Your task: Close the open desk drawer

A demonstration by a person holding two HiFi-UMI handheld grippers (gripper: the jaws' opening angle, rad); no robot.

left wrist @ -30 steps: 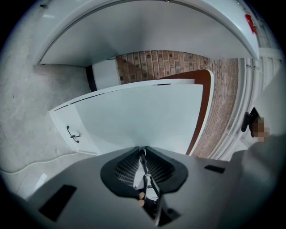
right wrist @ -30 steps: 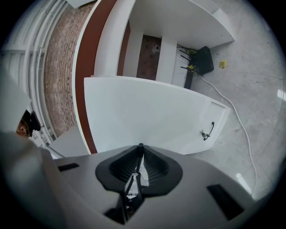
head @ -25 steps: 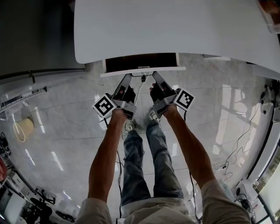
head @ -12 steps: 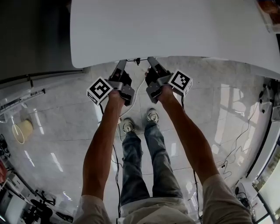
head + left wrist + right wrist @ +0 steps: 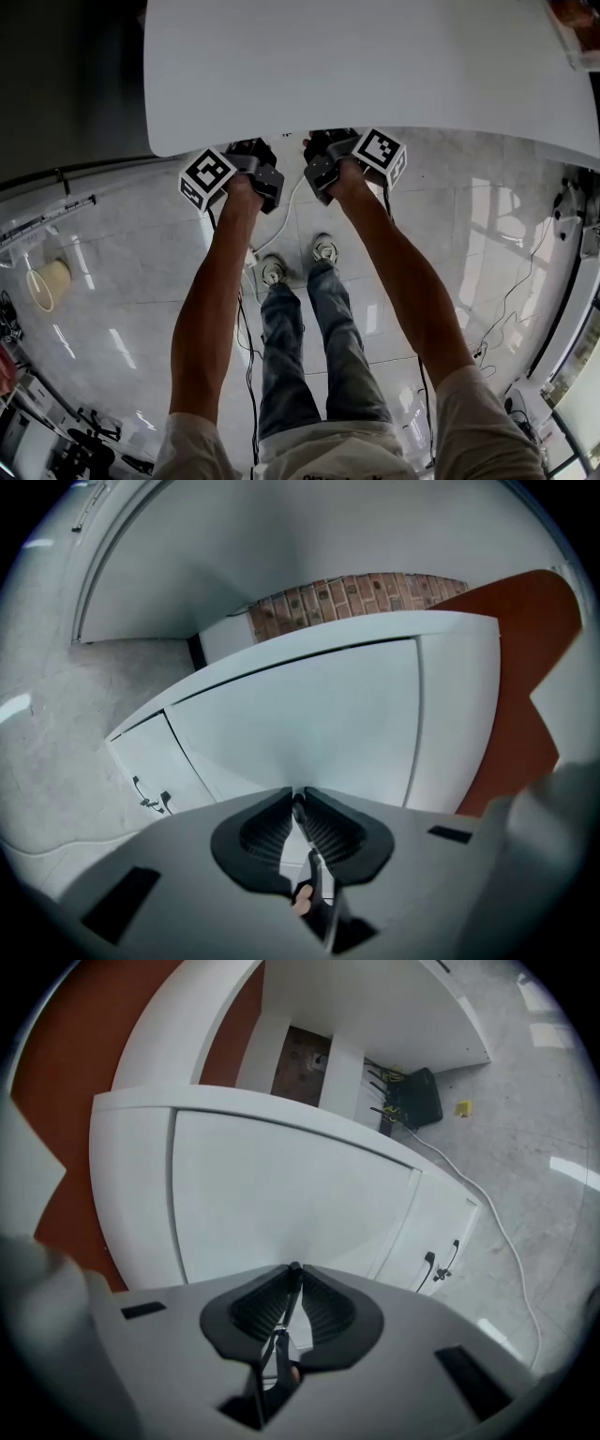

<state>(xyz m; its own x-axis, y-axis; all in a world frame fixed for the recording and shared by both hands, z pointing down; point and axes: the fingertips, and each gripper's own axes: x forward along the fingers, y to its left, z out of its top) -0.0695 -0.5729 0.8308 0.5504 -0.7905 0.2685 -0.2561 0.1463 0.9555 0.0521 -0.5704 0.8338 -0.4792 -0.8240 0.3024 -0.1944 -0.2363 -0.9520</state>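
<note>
The white desk (image 5: 375,66) is filling the far half of the head view. Its drawer (image 5: 309,728) is sitting pushed in beneath the top, its white front looking flush with the panels around it. The left gripper (image 5: 295,794) and right gripper (image 5: 294,1269) are reaching side by side under the desk's near edge, both clenched on nothing, tips pointing at the drawer front.
</note>
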